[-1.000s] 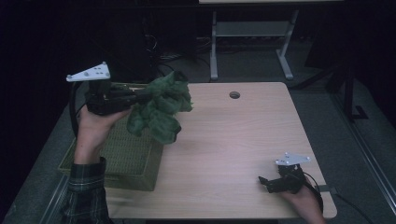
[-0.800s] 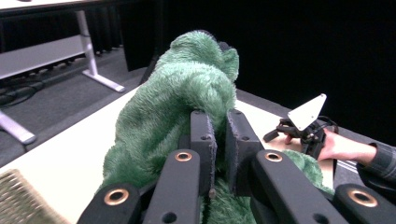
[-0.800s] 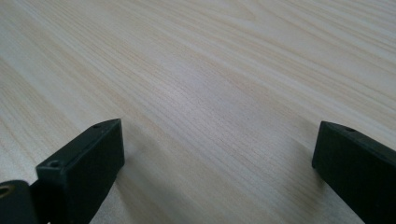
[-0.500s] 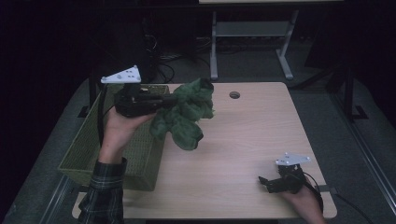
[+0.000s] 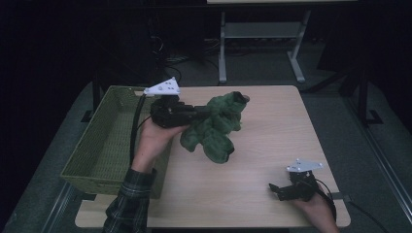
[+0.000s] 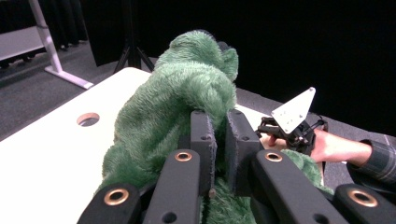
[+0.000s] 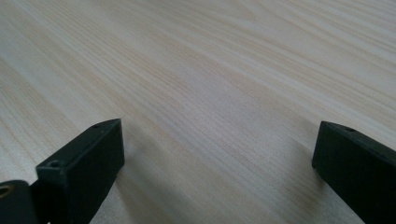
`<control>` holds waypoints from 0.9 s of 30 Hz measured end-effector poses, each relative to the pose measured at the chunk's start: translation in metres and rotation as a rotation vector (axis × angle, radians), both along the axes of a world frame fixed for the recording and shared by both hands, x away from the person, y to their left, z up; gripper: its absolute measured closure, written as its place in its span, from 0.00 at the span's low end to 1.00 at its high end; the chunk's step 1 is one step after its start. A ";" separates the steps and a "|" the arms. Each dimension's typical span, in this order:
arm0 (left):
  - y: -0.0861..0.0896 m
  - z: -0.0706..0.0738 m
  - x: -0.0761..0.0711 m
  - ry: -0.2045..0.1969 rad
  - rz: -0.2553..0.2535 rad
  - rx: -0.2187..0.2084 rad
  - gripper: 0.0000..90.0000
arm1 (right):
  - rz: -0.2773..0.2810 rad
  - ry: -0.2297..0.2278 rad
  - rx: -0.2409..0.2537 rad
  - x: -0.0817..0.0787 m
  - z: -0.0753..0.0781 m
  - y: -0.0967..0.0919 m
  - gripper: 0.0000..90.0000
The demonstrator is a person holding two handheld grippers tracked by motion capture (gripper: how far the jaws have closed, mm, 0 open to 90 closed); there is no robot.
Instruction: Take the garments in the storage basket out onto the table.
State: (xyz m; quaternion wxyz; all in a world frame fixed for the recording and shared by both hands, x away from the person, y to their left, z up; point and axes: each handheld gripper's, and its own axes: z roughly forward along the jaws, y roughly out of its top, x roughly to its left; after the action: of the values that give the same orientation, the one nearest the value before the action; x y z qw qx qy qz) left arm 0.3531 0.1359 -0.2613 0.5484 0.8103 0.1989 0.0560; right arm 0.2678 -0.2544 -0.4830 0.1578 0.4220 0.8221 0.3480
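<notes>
A green plush toy (image 5: 214, 130) hangs above the middle of the wooden table (image 5: 272, 141), its lower end close to the tabletop. My left gripper (image 5: 203, 114) points right, level, and is shut on a fold of the toy's fur. In the left gripper view the two black jaws (image 6: 219, 140) pinch the green plush toy (image 6: 187, 93) tightly between them. My right gripper (image 5: 278, 189) rests low at the table's front right corner. In the right gripper view it (image 7: 219, 140) stands open over bare wood, with nothing between its fingers.
A green wicker basket (image 5: 92, 182) stands along the table's left side, under my left forearm. A round cable hole (image 6: 88, 119) sits in the tabletop beyond the toy. A metal table frame (image 5: 262, 34) stands on the floor behind.
My left gripper has carried the plush toy rightward from above the basket to above the table's middle, and a little lower. The right gripper has not moved.
</notes>
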 end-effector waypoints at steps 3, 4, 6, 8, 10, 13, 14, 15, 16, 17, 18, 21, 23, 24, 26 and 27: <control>-0.007 -0.005 0.001 0.002 -0.008 0.005 0.92 | -0.001 0.000 0.000 0.000 0.000 0.000 0.02; -0.013 -0.011 0.002 0.005 -0.026 0.009 0.92 | -0.001 0.000 0.000 0.000 0.000 0.000 0.02; -0.020 -0.017 0.003 0.007 -0.033 0.011 0.92 | 0.000 0.000 0.000 0.000 0.000 0.000 0.02; -0.027 -0.024 0.004 0.004 -0.039 0.022 0.92 | 0.000 0.000 -0.001 0.000 0.000 0.000 0.02; -0.033 -0.031 0.005 0.010 -0.046 0.023 0.92 | 0.000 0.000 -0.002 0.000 0.000 0.000 0.02; -0.042 -0.042 0.006 0.018 -0.051 0.030 0.92 | 0.000 0.000 -0.002 0.000 0.000 0.000 0.02; -0.045 -0.046 0.007 0.022 -0.054 0.033 0.92 | 0.000 0.000 -0.002 0.000 0.000 0.000 0.02; -0.045 -0.046 0.007 0.022 -0.054 0.033 0.92 | 0.000 0.000 -0.002 0.000 0.000 0.000 0.02; -0.051 -0.053 0.007 0.032 -0.056 0.043 0.92 | 0.000 0.000 -0.002 0.000 0.000 0.000 0.02; -0.051 -0.053 0.007 0.032 -0.056 0.043 0.92 | 0.000 0.000 -0.002 0.000 0.000 0.000 0.02; -0.057 -0.060 0.007 0.039 -0.061 0.065 0.92 | 0.000 -0.001 0.000 0.000 0.000 0.000 0.02; -0.064 -0.069 0.005 0.039 -0.061 0.085 0.92 | 0.000 -0.001 0.000 0.000 0.000 0.000 0.02; -0.070 -0.077 0.003 0.047 -0.060 0.103 0.92 | 0.000 -0.002 -0.001 0.000 0.000 0.000 0.02; -0.075 -0.087 0.003 0.059 -0.064 0.115 0.92 | 0.000 -0.002 -0.001 0.000 0.000 0.000 0.02; -0.079 -0.096 0.003 0.078 -0.069 0.122 0.92 | 0.000 -0.002 -0.001 0.000 0.000 0.000 0.02; -0.079 -0.096 0.003 0.078 -0.069 0.122 0.92 | 0.000 -0.001 -0.001 0.000 0.000 0.000 0.02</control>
State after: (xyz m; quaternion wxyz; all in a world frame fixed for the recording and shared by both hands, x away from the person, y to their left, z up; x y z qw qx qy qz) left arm 0.3561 0.0569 -0.3572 0.4915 0.8501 0.1883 0.0175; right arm 0.2678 -0.2545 -0.4831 0.1585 0.4216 0.8223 0.3478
